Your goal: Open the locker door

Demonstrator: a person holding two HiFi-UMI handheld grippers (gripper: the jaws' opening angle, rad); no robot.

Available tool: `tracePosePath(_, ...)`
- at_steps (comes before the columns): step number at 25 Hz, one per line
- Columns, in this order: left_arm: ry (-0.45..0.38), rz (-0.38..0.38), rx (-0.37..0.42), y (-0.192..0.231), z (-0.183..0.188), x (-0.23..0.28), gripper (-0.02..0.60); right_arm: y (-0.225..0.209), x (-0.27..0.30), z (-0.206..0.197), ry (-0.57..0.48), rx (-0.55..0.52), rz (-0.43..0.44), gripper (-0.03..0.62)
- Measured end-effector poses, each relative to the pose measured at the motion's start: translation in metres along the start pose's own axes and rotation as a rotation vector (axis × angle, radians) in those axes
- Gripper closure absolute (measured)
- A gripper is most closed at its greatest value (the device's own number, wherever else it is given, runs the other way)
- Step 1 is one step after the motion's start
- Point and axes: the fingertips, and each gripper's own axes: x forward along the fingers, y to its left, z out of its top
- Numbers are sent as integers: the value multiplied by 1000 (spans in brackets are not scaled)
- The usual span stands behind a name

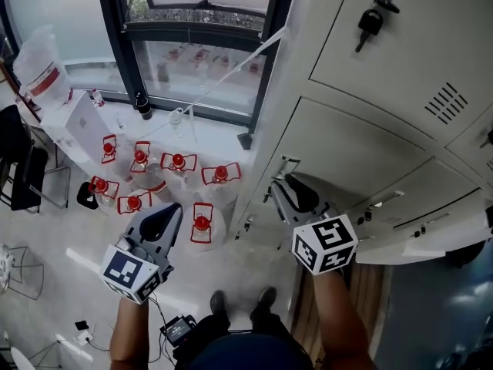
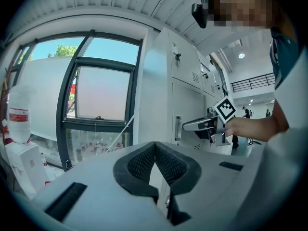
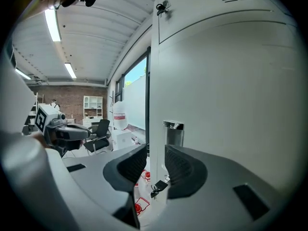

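Note:
The cream locker bank stands at the right, and its middle door (image 1: 350,149) (image 3: 226,105) is closed. A chrome handle (image 1: 287,163) (image 3: 173,133) (image 2: 178,127) sits by the door's left edge. My right gripper (image 1: 282,187) (image 3: 155,154) is open, a short way in front of that edge and just below the handle. A small key (image 3: 159,186) on the locker below shows through the gap between its jaws. My left gripper (image 1: 172,211) (image 2: 155,146) is shut on nothing and hangs over the floor, left of the lockers.
Several clear water jugs with red caps (image 1: 177,177) stand on the floor under the window (image 1: 200,45). A black chair (image 1: 19,168) and a white box (image 1: 85,126) are at the left. A key (image 1: 369,23) hangs in the upper locker. The person's shoes (image 1: 240,302) are below.

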Motion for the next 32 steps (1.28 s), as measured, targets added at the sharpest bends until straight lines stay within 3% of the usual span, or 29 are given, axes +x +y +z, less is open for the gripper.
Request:
tracePosePath(16, 13, 55, -34, 19, -24, -15, 565, -8, 34, -7, -3, -60, -99, 470)
tracePosePath(19, 14, 59, -31, 21, -25, -18, 565, -11, 31, -8, -1, -70, -117, 520)
tracePosePath(32, -10, 32, -15, 12, -15, -22, 565, 11, 4, -15, 9, -57, -58, 539)
